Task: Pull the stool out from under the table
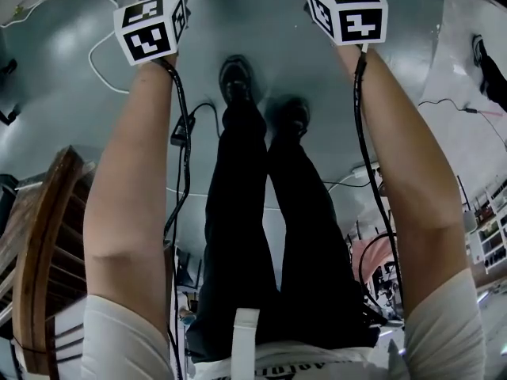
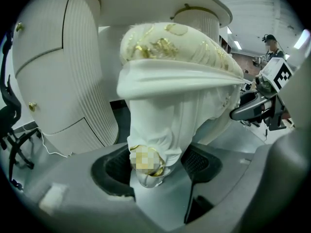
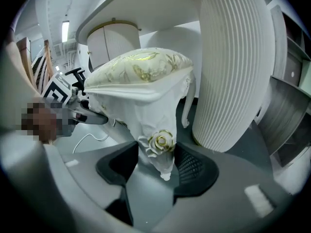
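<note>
Left gripper view: clenched left gripper point(image 2: 158, 165) and right gripper point(image 3: 156, 166) on 2 carved legs of white, gold-cushioned stool point(image 2: 175, 47). Still tucked under white ribbed-pedestal table point(image 2: 155, 1), not yet pulled out.

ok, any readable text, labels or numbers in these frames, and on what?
No legible text in any view.
Left marker cube, right marker cube: black-and-white square patterns only, no letters or digits.
Print on the person's waistband: cut off at the frame edge and too blurred to read.
Stool and table: no labels or brand marks visible.
</note>
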Demonstrator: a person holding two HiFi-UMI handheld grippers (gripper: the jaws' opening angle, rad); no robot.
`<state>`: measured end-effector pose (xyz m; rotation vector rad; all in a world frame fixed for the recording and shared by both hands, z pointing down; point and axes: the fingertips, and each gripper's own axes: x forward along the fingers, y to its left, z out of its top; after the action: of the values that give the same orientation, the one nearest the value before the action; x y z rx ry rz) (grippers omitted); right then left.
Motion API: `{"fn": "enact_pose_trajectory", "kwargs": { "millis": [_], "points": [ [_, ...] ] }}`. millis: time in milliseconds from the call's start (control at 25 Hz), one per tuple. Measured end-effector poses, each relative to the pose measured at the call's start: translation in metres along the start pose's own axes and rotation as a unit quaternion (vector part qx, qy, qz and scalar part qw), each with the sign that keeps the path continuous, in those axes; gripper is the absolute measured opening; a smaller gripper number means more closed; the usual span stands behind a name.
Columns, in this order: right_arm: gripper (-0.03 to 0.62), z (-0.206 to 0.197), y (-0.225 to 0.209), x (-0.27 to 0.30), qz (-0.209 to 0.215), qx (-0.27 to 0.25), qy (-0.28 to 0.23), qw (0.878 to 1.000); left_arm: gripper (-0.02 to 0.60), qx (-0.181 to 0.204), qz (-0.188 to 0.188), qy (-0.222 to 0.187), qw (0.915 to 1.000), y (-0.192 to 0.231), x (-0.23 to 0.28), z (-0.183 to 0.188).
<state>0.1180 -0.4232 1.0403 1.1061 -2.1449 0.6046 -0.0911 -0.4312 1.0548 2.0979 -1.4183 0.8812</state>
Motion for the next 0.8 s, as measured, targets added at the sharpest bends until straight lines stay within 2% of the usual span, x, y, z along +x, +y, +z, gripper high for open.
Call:
{"fn": "enact_pose_trajectory", "kwargs": {
  "millis": [400, 800],
  "points": [
    [0.232, -0.032, 0.031, -0.04, 0.014, 0.0, 0.013, 1.0, 0.298, 0.001, 0.002, 0.014, 0.9999, -0.025, -0.045, -0.035],
    [0.229, -0.085, 0.055, -0.081, 0.02, -0.008, 0.027, 0.999, 0.296, 0.004, -0.004, 0.021, 0.9998, -0.064, -0.083, -0.082]
  ]
}}
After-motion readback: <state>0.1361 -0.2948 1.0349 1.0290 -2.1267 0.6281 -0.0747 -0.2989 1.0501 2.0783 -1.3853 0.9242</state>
